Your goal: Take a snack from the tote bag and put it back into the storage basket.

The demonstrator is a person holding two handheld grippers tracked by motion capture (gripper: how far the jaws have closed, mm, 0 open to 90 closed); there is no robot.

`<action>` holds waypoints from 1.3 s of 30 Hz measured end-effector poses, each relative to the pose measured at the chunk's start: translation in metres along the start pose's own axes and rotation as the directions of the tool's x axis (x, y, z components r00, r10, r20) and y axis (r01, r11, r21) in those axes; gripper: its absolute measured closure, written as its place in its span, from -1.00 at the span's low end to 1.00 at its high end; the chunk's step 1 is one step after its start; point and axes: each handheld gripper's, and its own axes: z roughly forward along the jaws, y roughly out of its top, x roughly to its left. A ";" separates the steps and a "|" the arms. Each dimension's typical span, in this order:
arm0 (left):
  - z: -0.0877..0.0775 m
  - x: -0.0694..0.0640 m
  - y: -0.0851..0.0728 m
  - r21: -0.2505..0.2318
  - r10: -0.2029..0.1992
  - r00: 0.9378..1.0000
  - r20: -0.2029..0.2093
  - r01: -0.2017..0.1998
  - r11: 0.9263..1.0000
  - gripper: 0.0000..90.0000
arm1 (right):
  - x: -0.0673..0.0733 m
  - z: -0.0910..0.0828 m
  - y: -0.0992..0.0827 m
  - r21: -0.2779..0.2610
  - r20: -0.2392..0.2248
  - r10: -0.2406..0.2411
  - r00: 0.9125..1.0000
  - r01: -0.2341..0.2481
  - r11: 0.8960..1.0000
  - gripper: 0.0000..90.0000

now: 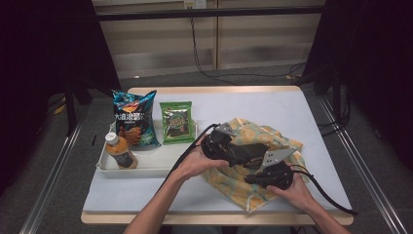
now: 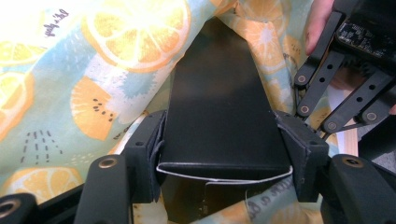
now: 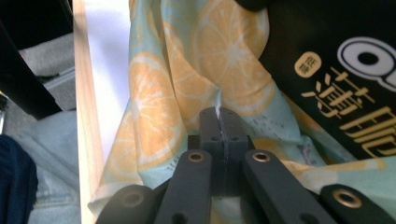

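Right of centre on the counter (image 1: 311, 112) lies an orange-print cloth bag (image 1: 243, 187). Left gripper (image 2: 219, 158) jaws clamp a black snack packet (image 2: 217, 107) inside it; right gripper (image 3: 219, 121) jaws pinch the bag's fabric.

Orange-slice print cloth bag (image 1: 253, 187) crumpled on my table's right half, its edge pinched in my right gripper (image 3: 219, 122), long black box (image 2: 219, 107) clamped between my left gripper's (image 2: 224, 161) pads, pushed into its mouth
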 end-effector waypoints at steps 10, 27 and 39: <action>0.009 0.001 0.000 0.012 -0.023 1.000 0.004 0.023 1.000 -0.18 | 0.003 0.003 -0.008 0.077 -0.024 -0.005 1.000 0.007 0.997 1.00; 0.042 -0.006 -0.007 0.139 0.050 0.998 -0.048 -0.043 0.989 -0.15 | 0.001 -0.004 -0.015 0.059 -0.056 0.008 0.998 -0.004 0.998 0.92; 0.044 -0.006 -0.005 0.169 0.069 0.997 -0.044 -0.060 0.984 -0.03 | -0.001 -0.011 -0.012 0.008 -0.016 0.017 1.000 -0.017 1.000 0.45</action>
